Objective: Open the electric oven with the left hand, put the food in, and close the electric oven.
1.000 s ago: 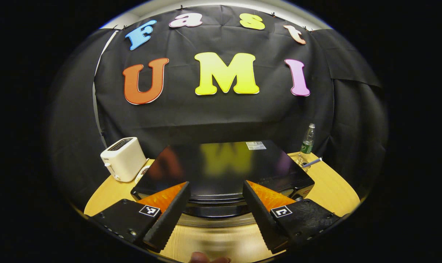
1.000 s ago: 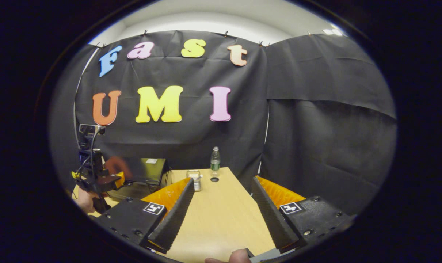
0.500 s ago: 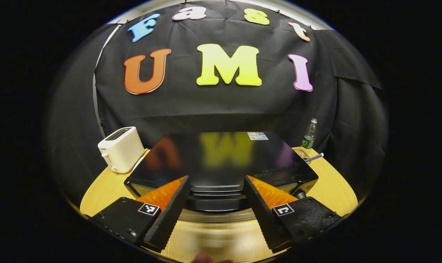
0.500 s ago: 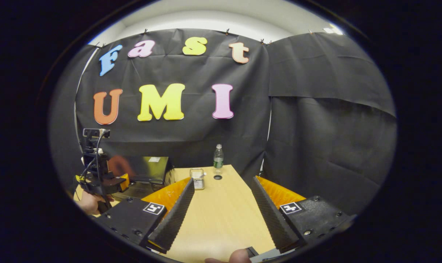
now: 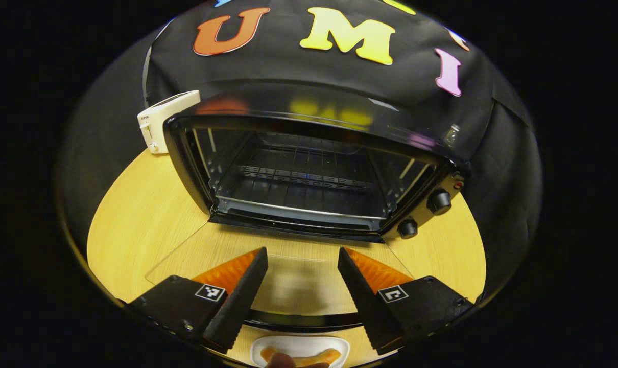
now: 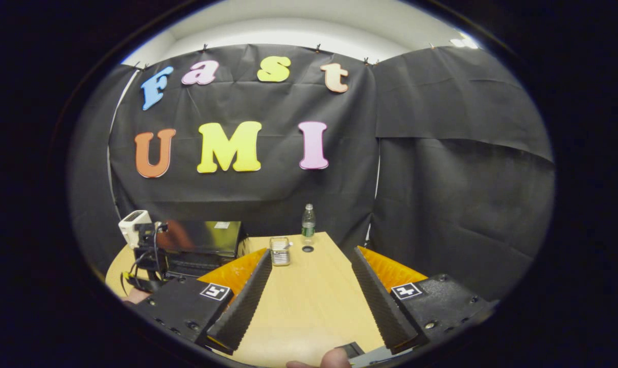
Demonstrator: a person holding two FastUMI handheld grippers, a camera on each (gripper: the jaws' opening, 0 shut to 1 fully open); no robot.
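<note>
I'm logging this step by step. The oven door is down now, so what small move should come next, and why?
Probably draw the left hand-held gripper back off the black electric oven's lowered glass door toward the white plate of orange food at the near edge. The oven cavity stands open with bare racks, both grippers are open and empty, and the food is not yet loaded.

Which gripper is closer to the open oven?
Left. The left gripper hovers right over the oven door, fingers apart. The right gripper is off to the oven's right, over bare table.
</note>
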